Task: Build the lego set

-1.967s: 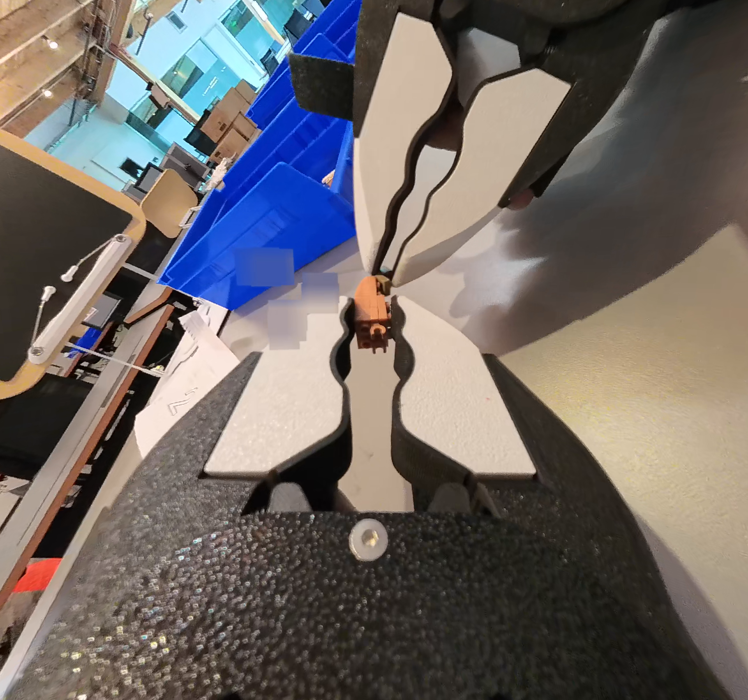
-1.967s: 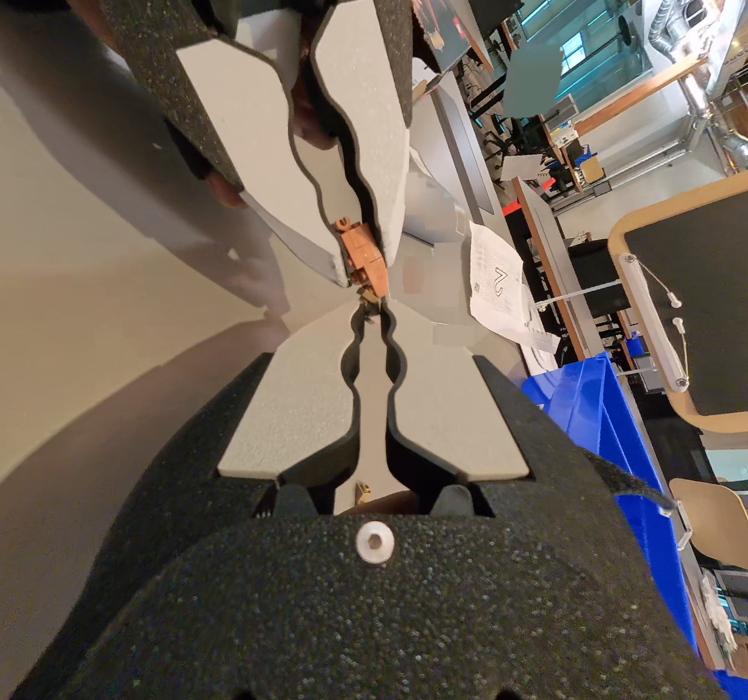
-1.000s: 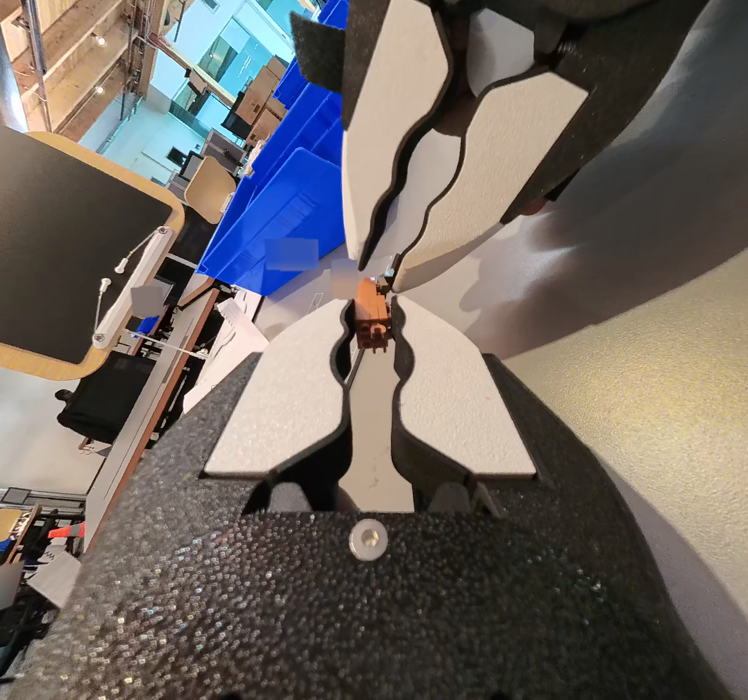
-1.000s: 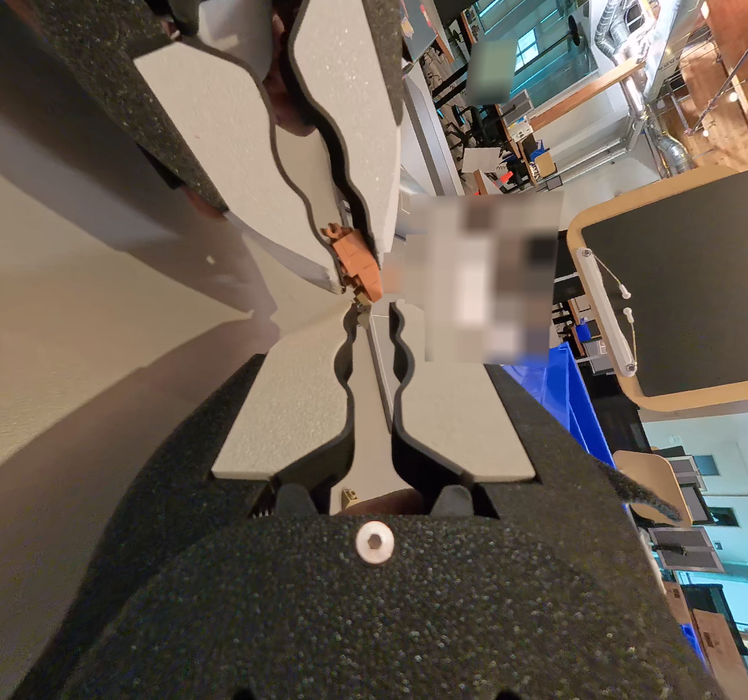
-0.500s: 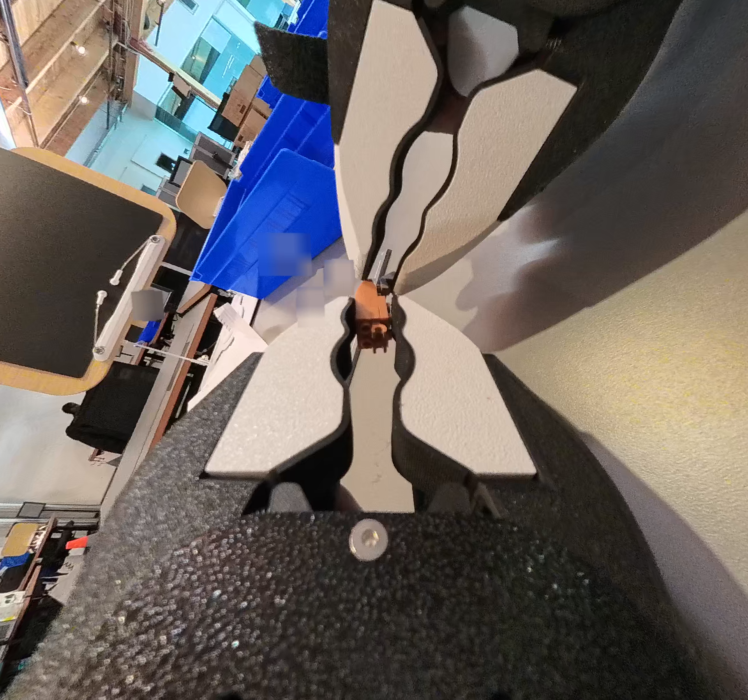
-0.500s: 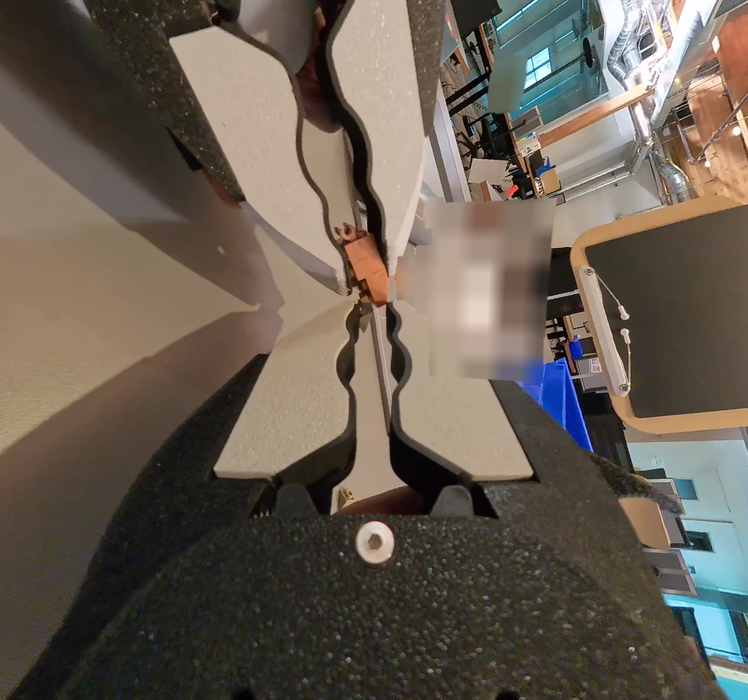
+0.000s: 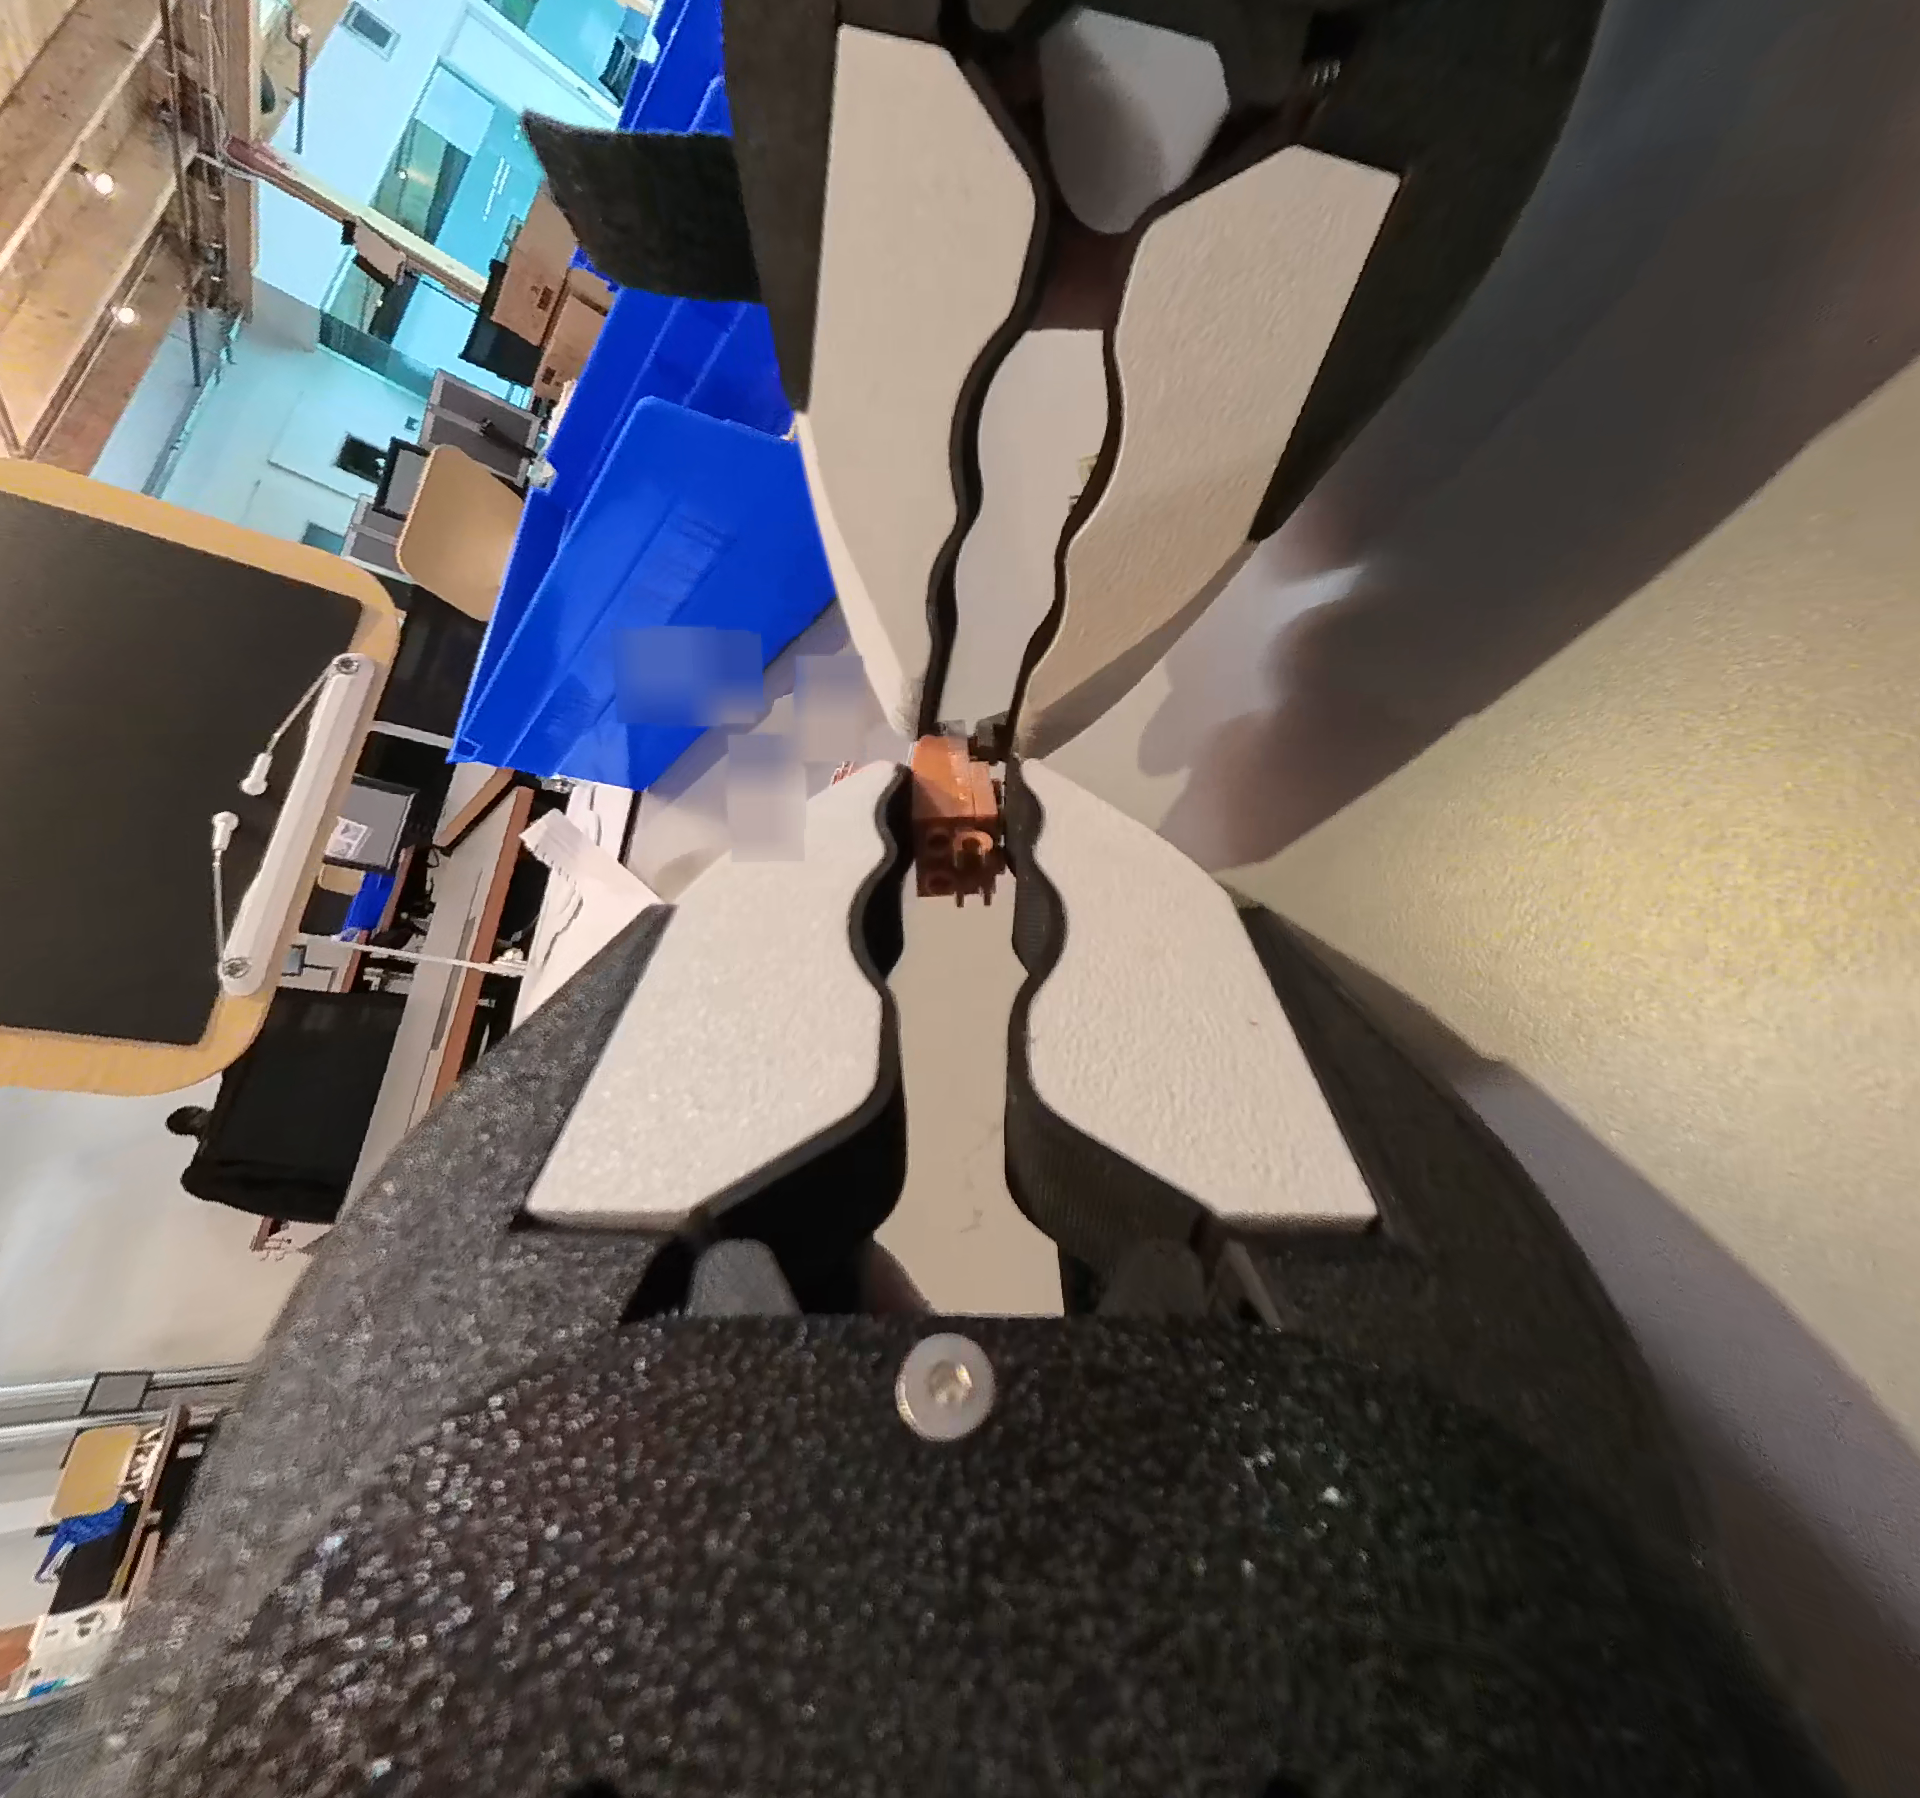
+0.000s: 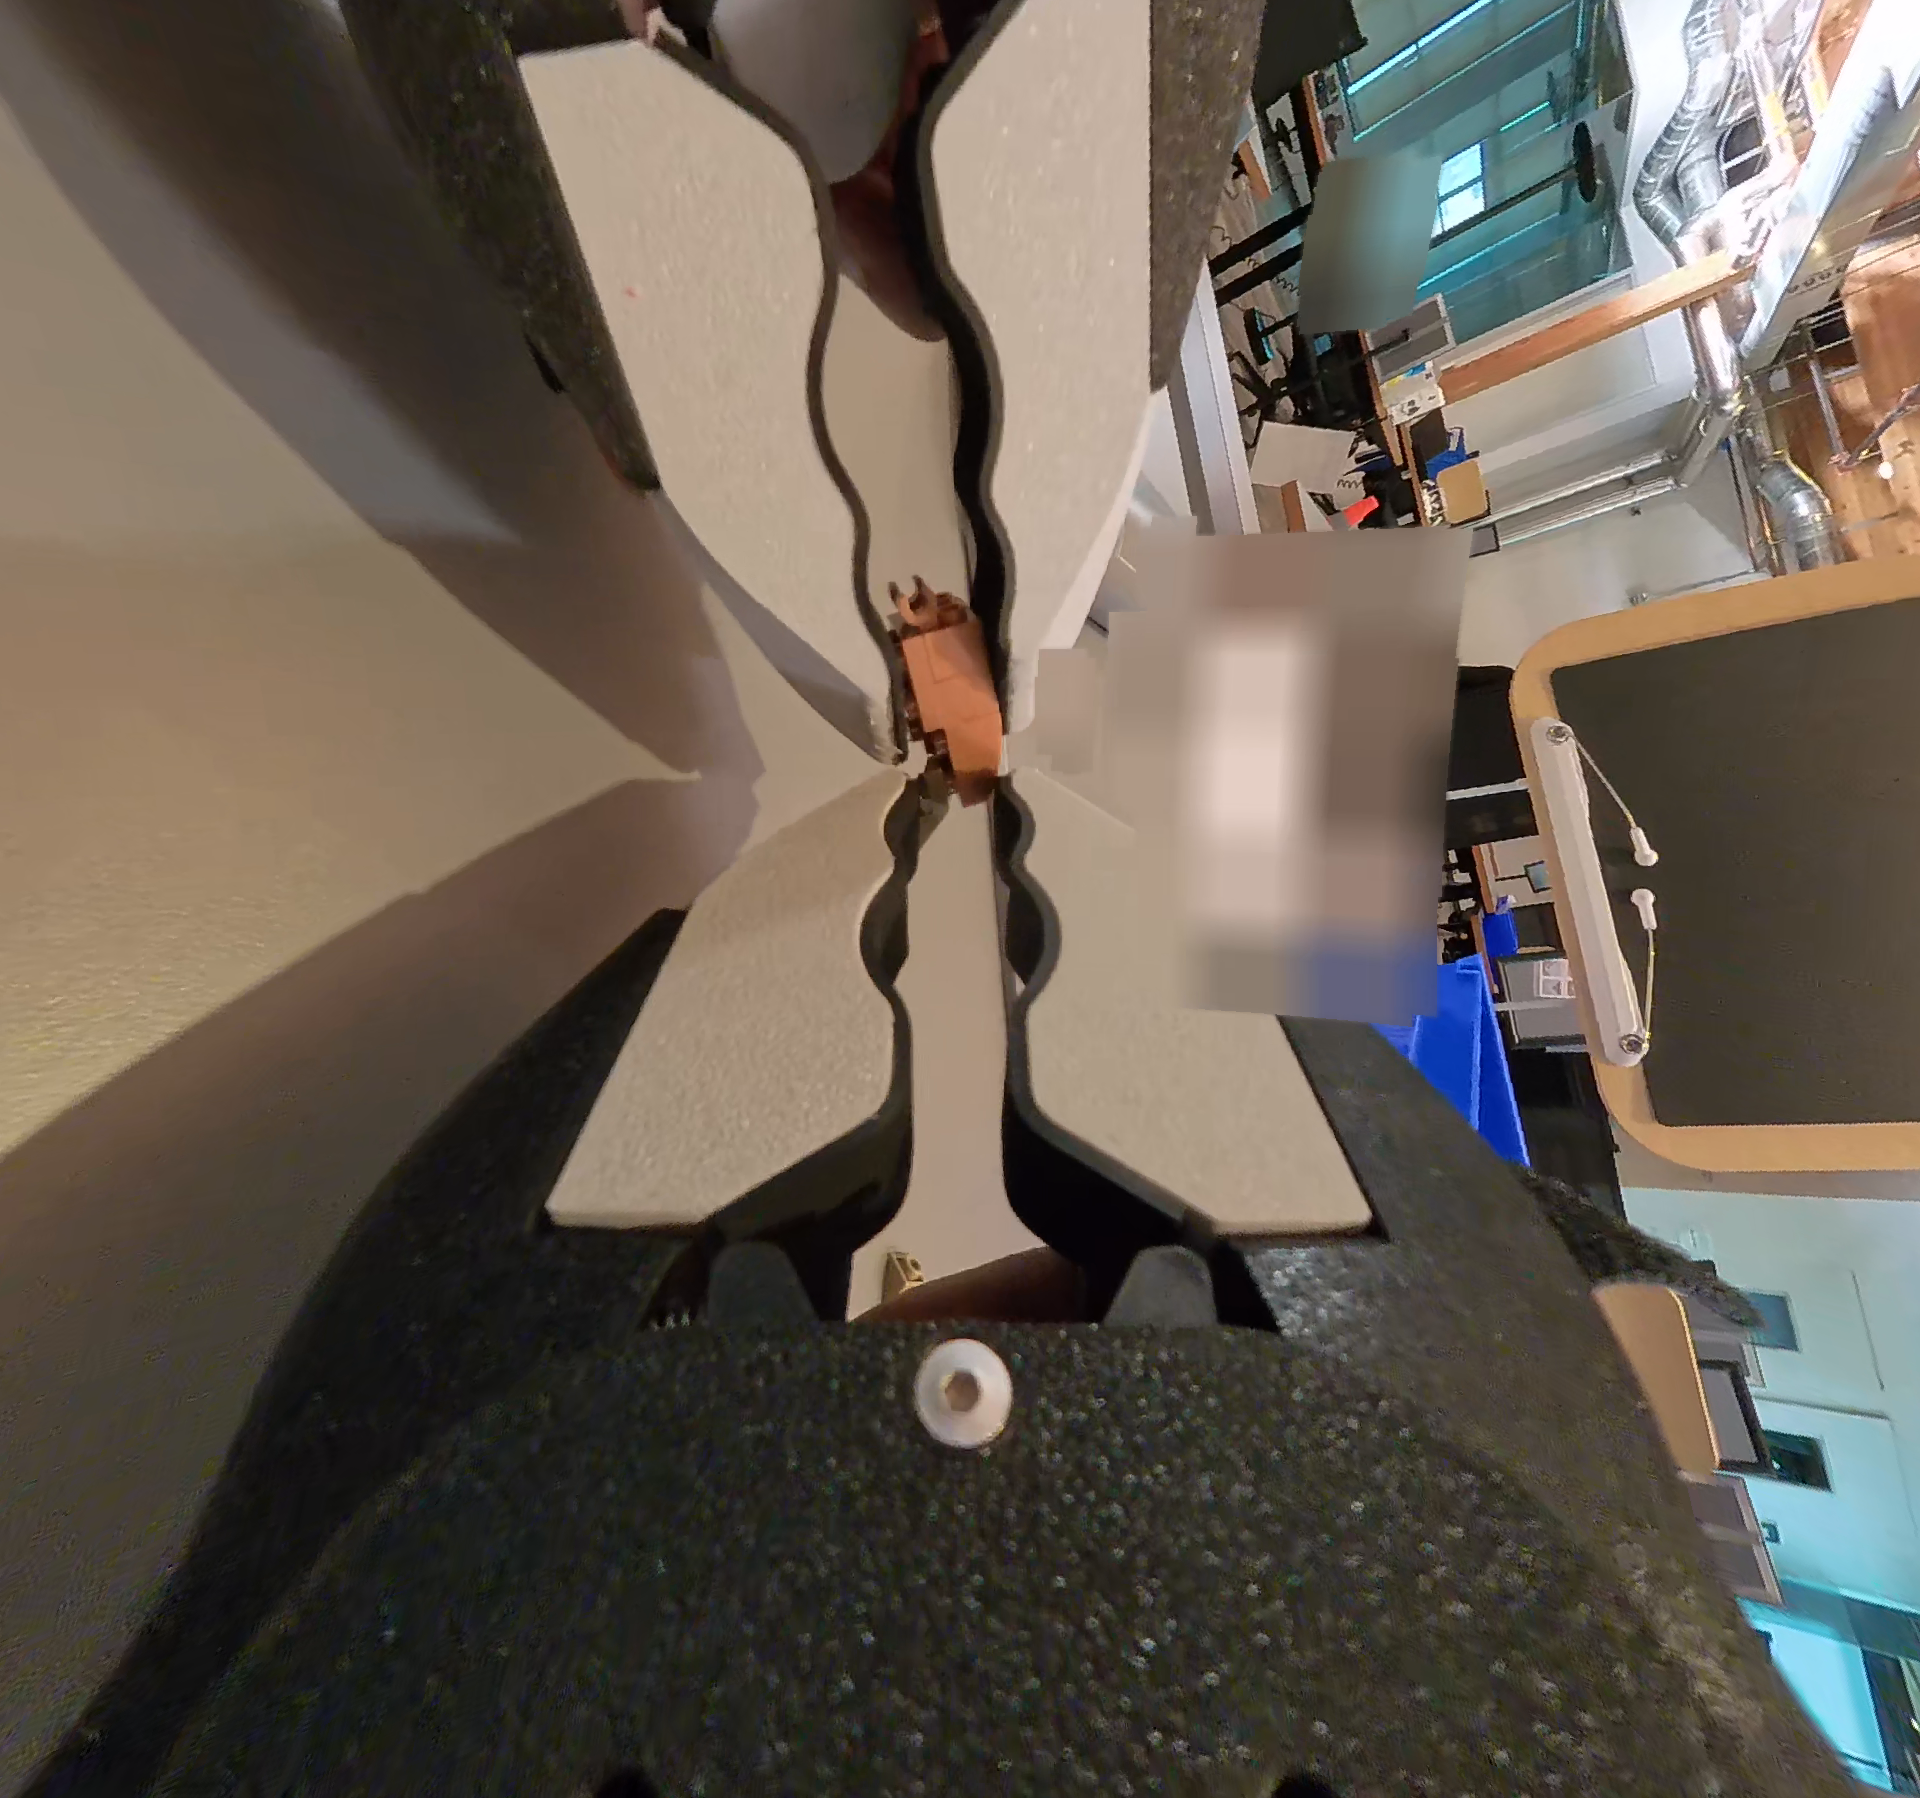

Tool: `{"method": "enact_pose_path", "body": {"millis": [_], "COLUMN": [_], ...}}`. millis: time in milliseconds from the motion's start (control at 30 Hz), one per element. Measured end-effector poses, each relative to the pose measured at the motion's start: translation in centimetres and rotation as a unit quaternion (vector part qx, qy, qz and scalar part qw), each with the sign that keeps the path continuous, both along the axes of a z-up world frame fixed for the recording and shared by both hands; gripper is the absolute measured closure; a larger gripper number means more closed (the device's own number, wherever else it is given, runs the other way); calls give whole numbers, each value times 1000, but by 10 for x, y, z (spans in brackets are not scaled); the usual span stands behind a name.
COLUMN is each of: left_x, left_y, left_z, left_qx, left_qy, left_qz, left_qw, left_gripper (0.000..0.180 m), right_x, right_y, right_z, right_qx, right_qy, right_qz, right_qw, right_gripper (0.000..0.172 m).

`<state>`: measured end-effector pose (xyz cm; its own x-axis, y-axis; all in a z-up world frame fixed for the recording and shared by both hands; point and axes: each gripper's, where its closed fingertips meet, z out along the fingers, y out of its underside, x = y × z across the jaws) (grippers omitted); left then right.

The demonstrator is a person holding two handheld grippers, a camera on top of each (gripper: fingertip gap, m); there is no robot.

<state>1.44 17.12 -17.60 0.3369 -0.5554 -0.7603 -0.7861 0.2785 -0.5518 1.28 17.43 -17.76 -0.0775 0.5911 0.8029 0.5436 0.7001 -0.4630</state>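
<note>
My left gripper (image 7: 956,803) is shut on a small brown brick assembly (image 7: 956,813), both pads pressing on its sides. My right gripper (image 8: 948,798) meets it tip to tip and shows at the top of the left wrist view (image 7: 966,720). The right gripper is shut on a small dark piece (image 8: 927,792), which lies against the end of the brown assembly (image 8: 951,688). The dark piece also shows in the left wrist view (image 7: 987,732). The left gripper (image 8: 940,709) fills the top of the right wrist view. Both are held above a pale tabletop (image 7: 1610,813).
Blue bins (image 7: 644,585) stand beyond the grippers and show again in the right wrist view (image 8: 1465,1062). A black board with a wooden rim (image 7: 135,761) is off to the side. White papers (image 7: 582,875) lie at the table's edge. A small tan piece (image 8: 902,1270) lies below my right jaws. Left and right tips are no more than a few centimetres apart.
The two grippers have turned into a straighter line, tip to tip, and drawn closer. The dark piece now lies against the brown assembly's end. Both grasps have held.
</note>
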Motion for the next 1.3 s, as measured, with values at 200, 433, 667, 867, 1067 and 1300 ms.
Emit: {"method": "enact_pose_path", "body": {"millis": [200, 433, 667, 867, 1067, 1300], "left_x": [2, 3, 4, 5, 7, 8], "left_y": [-3, -6, -7, -8, -9, -9], "left_z": [-3, -7, -13, -11, -14, -15], "left_qx": [-7, -7, 8, 3, -1, -9], "left_qy": [13, 35, 78, 62, 63, 54], "left_qz": [-12, -23, -29, -32, -34, -37], "left_qw": [1000, 999, 997, 998, 997, 998], "left_gripper": [164, 164, 164, 164, 164, 164], "right_x": [2, 4, 6, 7, 9, 10], "right_y": [-3, -6, -8, -9, -10, -11], "right_z": [-4, -7, -14, -12, -14, -14], "right_qx": [-4, -8, -21, -26, -30, -38], "right_qy": [-17, -34, -58, -55, -66, -71], "right_qz": [8, 16, 23, 24, 25, 30], "right_qw": [1000, 999, 998, 998, 997, 996], "right_gripper": [159, 160, 161, 161, 161, 162]}}
